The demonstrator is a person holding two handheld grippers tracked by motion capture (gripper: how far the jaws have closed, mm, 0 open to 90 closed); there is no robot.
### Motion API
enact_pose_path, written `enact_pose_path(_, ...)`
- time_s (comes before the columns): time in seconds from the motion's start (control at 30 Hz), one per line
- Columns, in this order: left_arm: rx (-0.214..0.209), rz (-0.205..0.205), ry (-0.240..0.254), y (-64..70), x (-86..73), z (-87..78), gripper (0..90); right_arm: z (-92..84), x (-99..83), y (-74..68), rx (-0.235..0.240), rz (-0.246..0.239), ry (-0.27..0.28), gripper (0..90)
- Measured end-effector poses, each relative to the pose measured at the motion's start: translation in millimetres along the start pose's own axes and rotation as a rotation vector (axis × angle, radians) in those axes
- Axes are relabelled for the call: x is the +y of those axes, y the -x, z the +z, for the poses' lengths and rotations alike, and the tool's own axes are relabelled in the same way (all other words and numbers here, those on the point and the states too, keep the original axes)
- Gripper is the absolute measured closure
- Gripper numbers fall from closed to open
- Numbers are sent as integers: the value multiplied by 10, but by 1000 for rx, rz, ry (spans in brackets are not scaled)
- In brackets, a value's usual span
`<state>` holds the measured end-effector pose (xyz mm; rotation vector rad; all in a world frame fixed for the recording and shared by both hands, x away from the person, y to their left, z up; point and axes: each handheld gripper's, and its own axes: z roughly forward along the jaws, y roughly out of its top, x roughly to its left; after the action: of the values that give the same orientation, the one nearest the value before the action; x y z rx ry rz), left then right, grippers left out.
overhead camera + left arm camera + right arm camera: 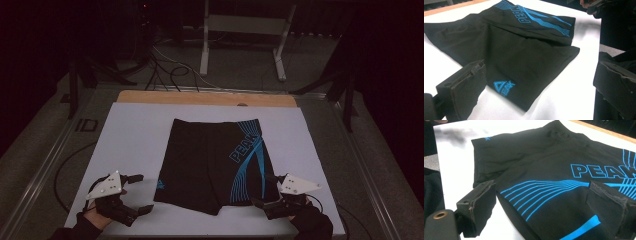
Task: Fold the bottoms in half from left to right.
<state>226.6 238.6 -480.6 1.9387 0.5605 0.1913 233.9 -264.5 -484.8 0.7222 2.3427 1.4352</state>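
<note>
Your shorts (pixel 215 162) lie flat and spread out in the middle of the white worktop (pixel 135 145), waistband toward twelve o'clock and both leg hems toward six. The blue stripes and lettering run down the leg on the three o'clock side, and a small blue logo sits on the other leg near its hem.

Your left gripper (pixel 141 194) rests on the worktop at about seven o'clock from the shorts, just beside the hem of the plain leg. Its jaws stand wide apart with nothing between them; in the left gripper view the logo corner of the shorts (pixel 506 62) lies just ahead of them, not touched.

Your right gripper (pixel 263 191) sits at about five o'clock, at the hem of the striped leg. Its jaws are also spread, and in the right gripper view they straddle the striped cloth (pixel 544 185) without pinching it.

By my reading you are at the very start: the shorts look unfolded, with no fold or lift begun. Taking hold of the two hems, and every fold after that, is yet to be done.
</note>
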Motion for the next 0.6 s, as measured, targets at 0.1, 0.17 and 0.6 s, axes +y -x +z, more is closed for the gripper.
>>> enact_pose_path(0.1, 2, 2, -1, -6, -5, -2, 0, -4, 1, 2, -6, 4, -6, 96)
enact_pose_path(0.17, -4, 7, -18, -13, -14, 11, 0, -7, -9, 7, -5, -5, -12, 97)
enact_pose_path(0.6, -22, 52, -82, 38, -55, 53, 0, 59, -17, -22, 28, -15, -78, 97)
